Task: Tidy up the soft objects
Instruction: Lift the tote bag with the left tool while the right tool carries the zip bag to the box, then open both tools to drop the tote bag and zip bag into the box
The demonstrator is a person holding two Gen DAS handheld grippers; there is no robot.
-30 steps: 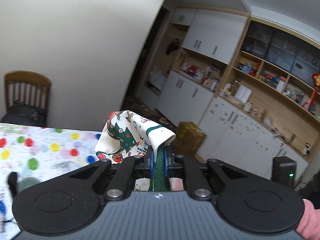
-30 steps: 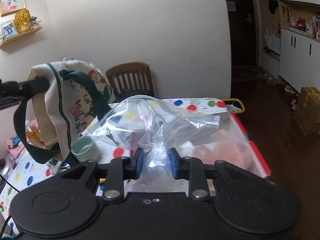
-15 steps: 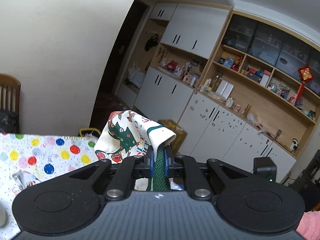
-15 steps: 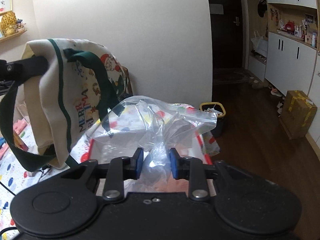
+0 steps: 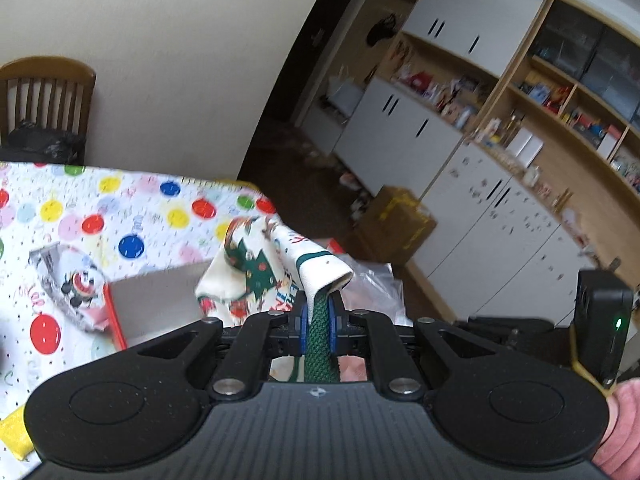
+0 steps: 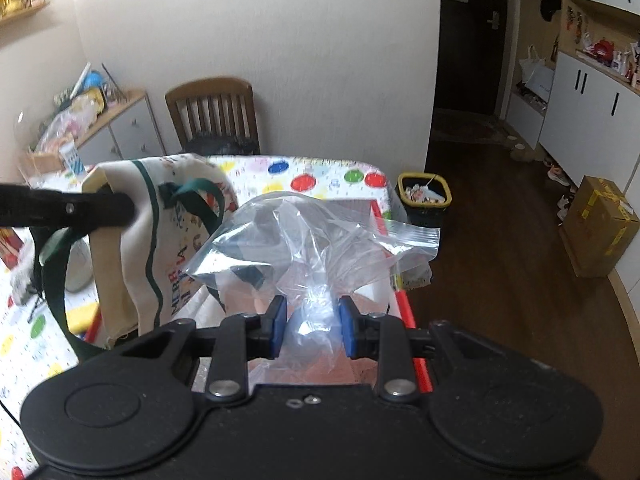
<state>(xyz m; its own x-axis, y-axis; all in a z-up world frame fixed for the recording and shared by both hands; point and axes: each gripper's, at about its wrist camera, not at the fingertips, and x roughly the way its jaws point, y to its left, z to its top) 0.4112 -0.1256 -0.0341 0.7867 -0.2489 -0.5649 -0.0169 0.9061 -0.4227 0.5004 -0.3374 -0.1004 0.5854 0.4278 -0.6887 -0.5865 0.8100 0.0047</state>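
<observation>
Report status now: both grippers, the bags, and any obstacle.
Left gripper shut on the Christmas tote bag by its green strap. Right gripper shut on the clear zip bag. Both above the red-edged bin; nothing in the way.

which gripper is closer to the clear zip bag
Right. The right gripper is clamped on the clear zip bag itself; the left gripper hangs beside it, holding the printed tote bag.

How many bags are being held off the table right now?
2. The Christmas-print tote bag hangs from the left tool, clamped by its green strap. The clear zip bag is bunched in the right tool. Others may be hidden below.
</observation>
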